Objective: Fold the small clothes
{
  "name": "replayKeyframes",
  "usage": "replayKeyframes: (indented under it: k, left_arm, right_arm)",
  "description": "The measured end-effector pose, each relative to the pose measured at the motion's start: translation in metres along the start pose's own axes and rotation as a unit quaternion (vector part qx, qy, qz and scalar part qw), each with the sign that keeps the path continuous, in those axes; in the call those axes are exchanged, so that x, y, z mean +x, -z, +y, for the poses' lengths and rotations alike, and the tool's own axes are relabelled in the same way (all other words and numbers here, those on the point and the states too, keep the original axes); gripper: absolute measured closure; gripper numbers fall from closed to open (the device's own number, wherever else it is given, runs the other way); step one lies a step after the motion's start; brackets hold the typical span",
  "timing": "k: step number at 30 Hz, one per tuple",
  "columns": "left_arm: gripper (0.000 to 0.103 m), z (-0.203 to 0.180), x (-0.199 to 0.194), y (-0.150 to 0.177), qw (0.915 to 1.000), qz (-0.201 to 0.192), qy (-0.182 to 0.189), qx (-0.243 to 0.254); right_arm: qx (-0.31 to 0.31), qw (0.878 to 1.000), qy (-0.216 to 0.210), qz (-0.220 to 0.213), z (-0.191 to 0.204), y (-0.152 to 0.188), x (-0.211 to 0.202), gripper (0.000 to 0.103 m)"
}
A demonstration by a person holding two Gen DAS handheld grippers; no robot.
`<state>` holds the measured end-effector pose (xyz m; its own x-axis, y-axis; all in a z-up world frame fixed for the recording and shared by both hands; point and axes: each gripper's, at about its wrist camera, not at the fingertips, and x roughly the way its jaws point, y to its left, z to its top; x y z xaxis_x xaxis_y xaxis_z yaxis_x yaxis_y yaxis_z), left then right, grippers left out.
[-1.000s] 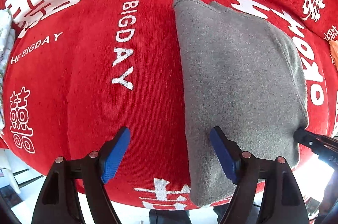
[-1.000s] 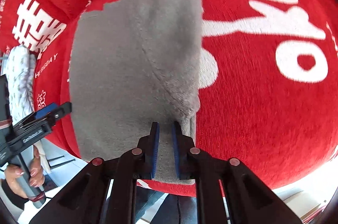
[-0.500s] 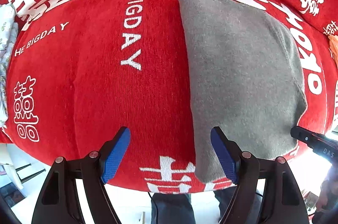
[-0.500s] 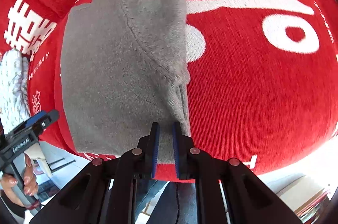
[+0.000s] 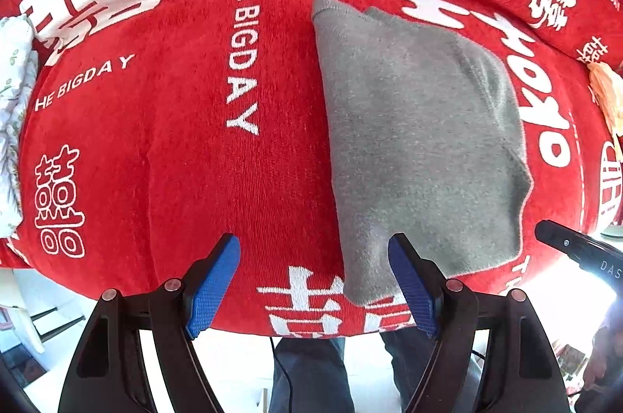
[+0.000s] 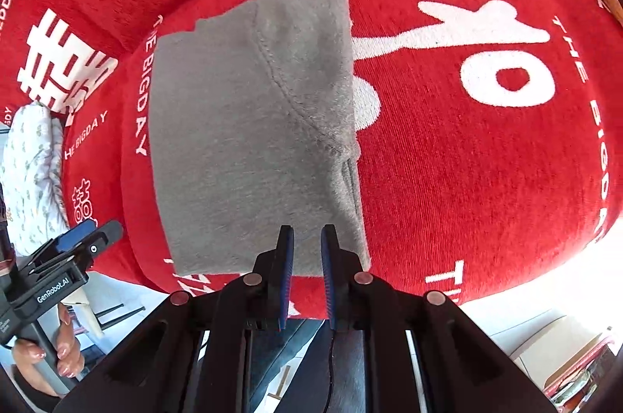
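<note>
The left black two-finger gripper with blue ribbed pads (image 5: 313, 280) is holding its 2 fingers spread wide apart, with nothing between the pads. It is also showing at the lower left of the right wrist view, where a bare hand with pale painted nails (image 6: 58, 354) is gripping its handle. The right black two-finger gripper with blue pads (image 6: 307, 271) is holding its fingers nearly together, a narrow gap showing between them, with nothing pinched there.
</note>
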<state>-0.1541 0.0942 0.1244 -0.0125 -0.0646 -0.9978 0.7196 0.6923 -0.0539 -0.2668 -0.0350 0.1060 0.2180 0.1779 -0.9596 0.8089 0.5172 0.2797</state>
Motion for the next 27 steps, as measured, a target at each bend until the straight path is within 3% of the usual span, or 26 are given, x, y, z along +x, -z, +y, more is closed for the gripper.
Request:
replayKeyframes:
  k: [8, 11, 12, 13, 15, 18, 20, 22, 27]
  left_arm:
    - [0.024, 0.002, -0.033, 0.005, 0.9996, -0.02, 0.008, 0.018]
    - [0.02, 0.003, -0.044, 0.007, 0.9995, -0.02, 0.01, 0.021]
    - [0.004, 0.003, -0.046, 0.008, 0.9996, -0.021, 0.01, 0.018]
    - [0.0, 0.004, -0.05, 0.009, 0.9995, -0.027, 0.008, 0.014]
    - [0.0, 0.003, -0.058, 0.009, 0.999, -0.043, -0.002, 0.01]
    - [0.0, 0.002, -0.067, 0.006, 0.9986, -0.049, -0.017, -0.006]
    - [0.0, 0.001, -0.075, 0.004, 0.9977, -0.056, -0.028, -0.026]
    - [0.0, -0.001, -0.08, 0.002, 0.997, -0.059, -0.031, -0.039]
    - [0.0, -0.016, -0.09, -0.002, 0.9968, -0.056, -0.039, -0.041]
  right_arm:
    - [-0.007, 1.0, 0.011, -0.014, 0.022, 0.011, -0.029, 0.086]
    - [-0.013, 1.0, 0.017, -0.023, 0.031, 0.008, -0.041, 0.069]
    - [-0.014, 0.999, 0.018, -0.027, 0.033, 0.008, -0.045, 0.058]
    - [-0.017, 0.999, 0.018, -0.032, 0.036, 0.007, -0.051, 0.052]
    - [-0.029, 0.998, 0.029, -0.04, 0.042, 0.003, -0.06, 0.044]
    - [-0.042, 0.997, 0.043, -0.049, 0.047, -0.003, -0.071, 0.021]
    - [-0.05, 0.996, 0.057, -0.055, 0.049, -0.007, -0.078, 0.02]
    - [-0.055, 0.994, 0.071, -0.054, 0.049, -0.01, -0.083, 0.009]
    - [-0.072, 0.991, 0.091, -0.072, 0.049, -0.015, -0.098, 0.009]
